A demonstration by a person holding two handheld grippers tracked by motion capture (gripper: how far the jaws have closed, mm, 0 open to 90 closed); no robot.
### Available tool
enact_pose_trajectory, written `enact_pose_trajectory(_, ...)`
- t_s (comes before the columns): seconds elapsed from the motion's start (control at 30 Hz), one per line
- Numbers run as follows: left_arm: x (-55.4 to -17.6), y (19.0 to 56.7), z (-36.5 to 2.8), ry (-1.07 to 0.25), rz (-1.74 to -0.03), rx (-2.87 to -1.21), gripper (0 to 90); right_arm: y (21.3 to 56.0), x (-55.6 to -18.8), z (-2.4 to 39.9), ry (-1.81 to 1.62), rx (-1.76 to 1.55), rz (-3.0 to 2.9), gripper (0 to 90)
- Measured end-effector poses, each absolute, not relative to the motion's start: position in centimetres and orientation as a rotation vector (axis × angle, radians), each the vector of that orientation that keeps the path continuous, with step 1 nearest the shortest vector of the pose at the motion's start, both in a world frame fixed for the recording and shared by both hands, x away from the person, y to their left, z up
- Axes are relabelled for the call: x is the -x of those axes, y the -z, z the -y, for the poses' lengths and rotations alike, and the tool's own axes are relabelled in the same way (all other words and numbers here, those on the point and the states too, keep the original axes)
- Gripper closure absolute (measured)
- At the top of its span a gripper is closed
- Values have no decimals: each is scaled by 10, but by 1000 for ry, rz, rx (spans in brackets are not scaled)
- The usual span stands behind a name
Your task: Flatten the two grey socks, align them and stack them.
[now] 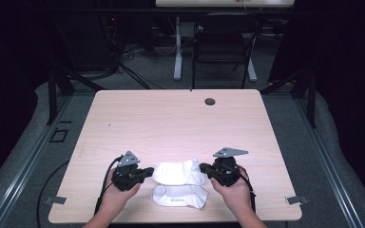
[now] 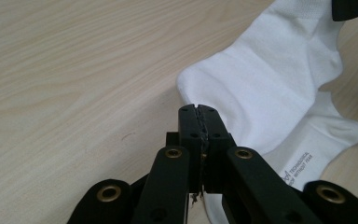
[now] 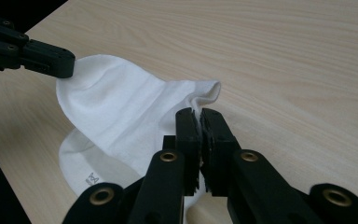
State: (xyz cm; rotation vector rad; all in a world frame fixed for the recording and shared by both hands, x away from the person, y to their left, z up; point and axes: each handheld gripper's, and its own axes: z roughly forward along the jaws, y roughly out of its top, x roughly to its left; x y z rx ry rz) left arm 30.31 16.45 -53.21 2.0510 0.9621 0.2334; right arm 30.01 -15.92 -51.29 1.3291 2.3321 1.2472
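Left gripper (image 1: 148,173): I see its jaws clamped on the upper sock (image 1: 179,172), at its 9 o'clock end.
Right gripper (image 1: 205,170): jaws pinching its 3 o'clock end.
Lower sock (image 1: 179,197): flat on bench (image 1: 171,118), at 6 o'clock.

The table (image 1: 171,118) has a pale wood-grain top, smooth and matt with a faint sheen. The two socks (image 1: 179,172) (image 1: 180,197) are soft white knit cloth, finely ribbed; the lower one bears small grey printed lettering. Both grippers (image 2: 199,114) (image 3: 199,116) look like matt black plastic, with brass-coloured metal rivets at the joints.
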Motion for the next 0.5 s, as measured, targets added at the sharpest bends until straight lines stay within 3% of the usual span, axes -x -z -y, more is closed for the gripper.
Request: enact_pose_trajectory(0.5,-283,532,-165,-207,-938,-2078,899,518,-278,163,-1264,-1326,-2338,864)
